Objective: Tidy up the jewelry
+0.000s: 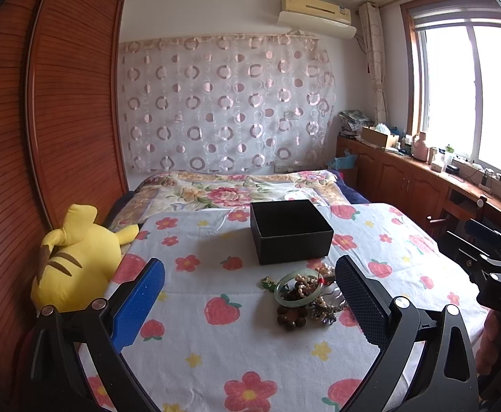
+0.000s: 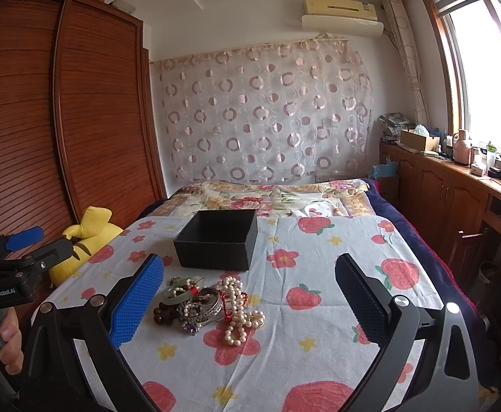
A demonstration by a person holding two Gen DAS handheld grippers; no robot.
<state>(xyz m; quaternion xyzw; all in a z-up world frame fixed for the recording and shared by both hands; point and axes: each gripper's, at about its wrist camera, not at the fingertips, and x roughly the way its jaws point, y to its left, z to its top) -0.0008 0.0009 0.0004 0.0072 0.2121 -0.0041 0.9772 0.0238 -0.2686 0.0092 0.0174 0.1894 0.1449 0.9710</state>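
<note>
**Black box open, jewelry heaped in front of it**

Black and lidless, the box (image 1: 291, 231) sits on a strawberry-and-flower printed cloth (image 1: 216, 343) spread over the bed. Just in front of it, on the near side, lies the jewelry pile (image 2: 206, 305): a pale green bangle (image 2: 178, 293) leaning over dark wooden beads (image 2: 164, 312), a silver bracelet (image 2: 202, 305) beside it, and a pearl strand (image 2: 240, 309) trailing off to the right.

The left claw (image 1: 250, 295) hangs above the cloth, spread wide, with the pile showing between its fingers. The right claw (image 2: 248, 297) is likewise spread wide and grips nothing, the pile low and toward its left finger.

A yellow plush toy (image 1: 75, 261) slumps at the bed's left edge against the wooden wardrobe (image 1: 71, 103).
</note>
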